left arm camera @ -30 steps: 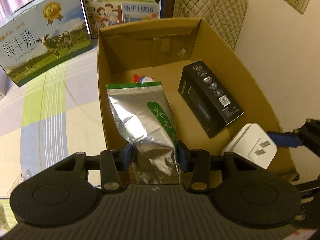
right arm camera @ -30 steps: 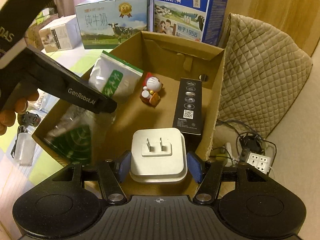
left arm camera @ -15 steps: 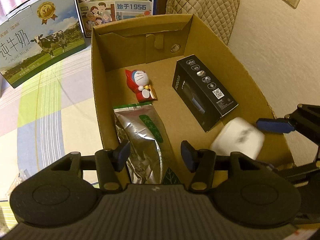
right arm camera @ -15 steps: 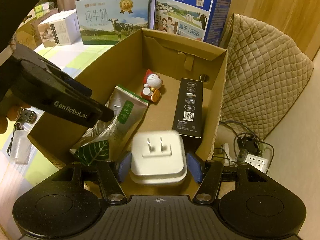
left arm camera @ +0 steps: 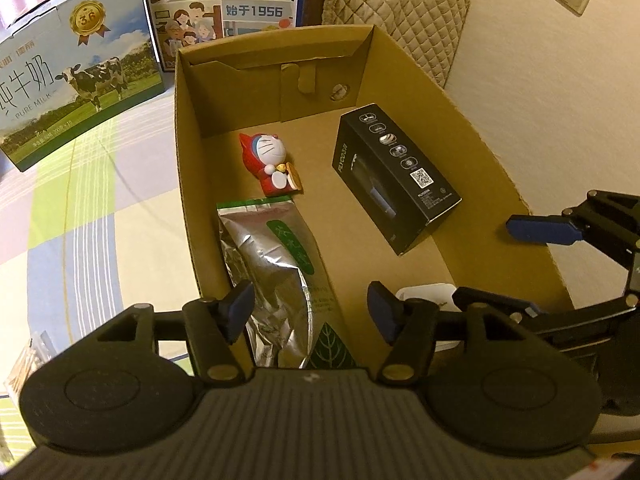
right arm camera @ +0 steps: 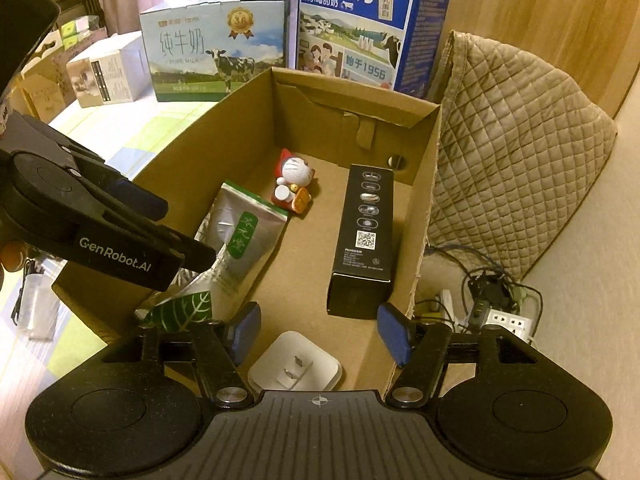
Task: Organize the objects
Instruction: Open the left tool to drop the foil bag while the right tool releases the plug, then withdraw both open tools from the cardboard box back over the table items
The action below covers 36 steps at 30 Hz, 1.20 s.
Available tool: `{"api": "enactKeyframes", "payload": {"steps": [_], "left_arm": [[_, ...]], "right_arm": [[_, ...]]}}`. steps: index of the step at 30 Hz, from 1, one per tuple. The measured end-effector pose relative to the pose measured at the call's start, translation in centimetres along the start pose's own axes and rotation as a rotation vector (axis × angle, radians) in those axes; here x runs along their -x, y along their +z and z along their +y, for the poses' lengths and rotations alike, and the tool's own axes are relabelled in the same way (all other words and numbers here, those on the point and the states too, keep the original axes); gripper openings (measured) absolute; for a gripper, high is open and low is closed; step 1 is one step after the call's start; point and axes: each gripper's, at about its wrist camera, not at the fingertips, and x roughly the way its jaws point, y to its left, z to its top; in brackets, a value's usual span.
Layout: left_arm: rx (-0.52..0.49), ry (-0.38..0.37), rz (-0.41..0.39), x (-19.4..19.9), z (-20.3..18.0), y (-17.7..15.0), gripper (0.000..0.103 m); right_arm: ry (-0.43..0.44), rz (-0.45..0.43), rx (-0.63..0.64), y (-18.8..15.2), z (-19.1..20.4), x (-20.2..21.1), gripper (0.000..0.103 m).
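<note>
Right now both grippers hang over the near end of an open cardboard box [right arm camera: 426,184], and neither holds anything. The left gripper [left arm camera: 310,312] has its blue-padded fingers spread wide above the lower part of a silver foil pouch [left arm camera: 276,256], with clear gaps on both sides. The right gripper [right arm camera: 322,334] is likewise spread apart, and a white plug adapter [right arm camera: 296,368] lies loose on the box floor below and between its fingers, prongs up, at the near edge of the box. From the right wrist view the left gripper shows as a black body marked "GenRobot.AI", reaching in from the left over the pouch's green leaf-printed bottom. The pouch lies flat along the left wall of the box, its green-edged top toward the far end. Just beyond that top edge a small red and white cat figurine [left arm camera: 272,164] lies on the floor, close to the pouch; I cannot tell if they touch. A long black carton [right arm camera: 362,240] with a QR code lies along the right side, apart from the adapter. Behind the box stand two milk cartons, a pale green one [right arm camera: 216,60] with a cow on it and a blue one [right arm camera: 368,28]. A quilted beige cover [right arm camera: 516,152] sits to the right, with a power strip [right arm camera: 508,320] and tangled cables on the floor beneath.
</note>
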Motion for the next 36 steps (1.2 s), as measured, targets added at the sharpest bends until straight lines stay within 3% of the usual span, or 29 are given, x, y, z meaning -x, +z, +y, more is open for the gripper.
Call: {"api": "enactKeyframes", "payload": {"steps": [13, 22, 30, 36], "left_arm": [[0.023, -0.026, -0.043, 2.7, 0.0, -0.8, 0.066], [0.046, -0.054, -0.123, 6.8, 0.6, -1.5, 0.080], [0.106, -0.058, -0.217, 11.7, 3.1, -3.8, 0.093], [0.158, -0.012, -0.247, 13.9, 6.2, -6.8, 0.094]], "right_arm": [[0.003, -0.059, -0.049, -0.4, 0.2, 2.4, 0.064], [0.007, -0.120, -0.101, -0.5, 0.8, 4.7, 0.066], [0.023, -0.185, -0.159, -1.7, 2.0, 7.5, 0.070], [0.039, -0.208, -0.188, -2.4, 3.6, 9.1, 0.071]]}}
